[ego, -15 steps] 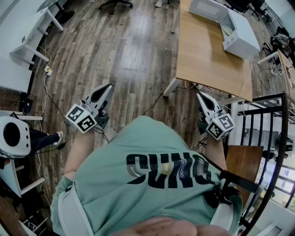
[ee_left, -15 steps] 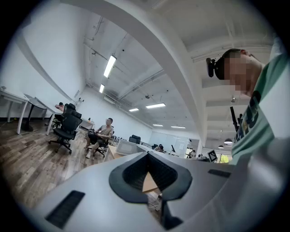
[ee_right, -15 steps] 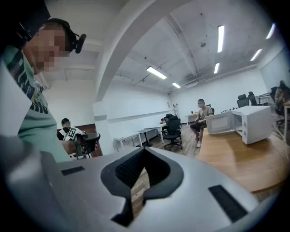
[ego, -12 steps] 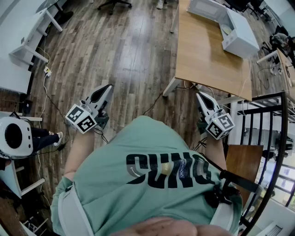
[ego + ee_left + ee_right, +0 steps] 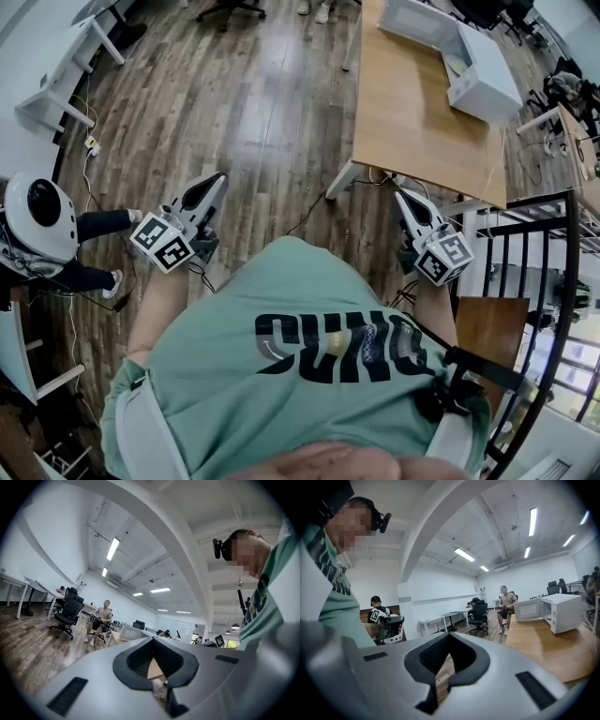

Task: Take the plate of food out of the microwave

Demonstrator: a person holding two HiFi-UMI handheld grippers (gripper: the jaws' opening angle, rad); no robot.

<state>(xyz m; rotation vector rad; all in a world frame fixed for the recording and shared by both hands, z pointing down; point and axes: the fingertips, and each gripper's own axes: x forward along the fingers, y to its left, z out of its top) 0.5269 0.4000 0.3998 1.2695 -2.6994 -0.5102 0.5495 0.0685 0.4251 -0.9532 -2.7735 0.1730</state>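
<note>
— Plate: location?
— Inside the open microwave on the table, well ahead of you.
— Grippers?
— Left gripper, right gripper: level at your sides, jaws together, empty, unmoved; helmeted bystander has shifted.

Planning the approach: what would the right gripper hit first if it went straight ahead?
Likely nothing close: the right gripper points over floor, just left of the wooden table; depth unclear.

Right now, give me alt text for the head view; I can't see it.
A person in a green shirt stands on a wood floor holding the left tongs and right tongs, both shut and empty, short of a wooden table. A white microwave sits at the table's far end, door open.
</note>
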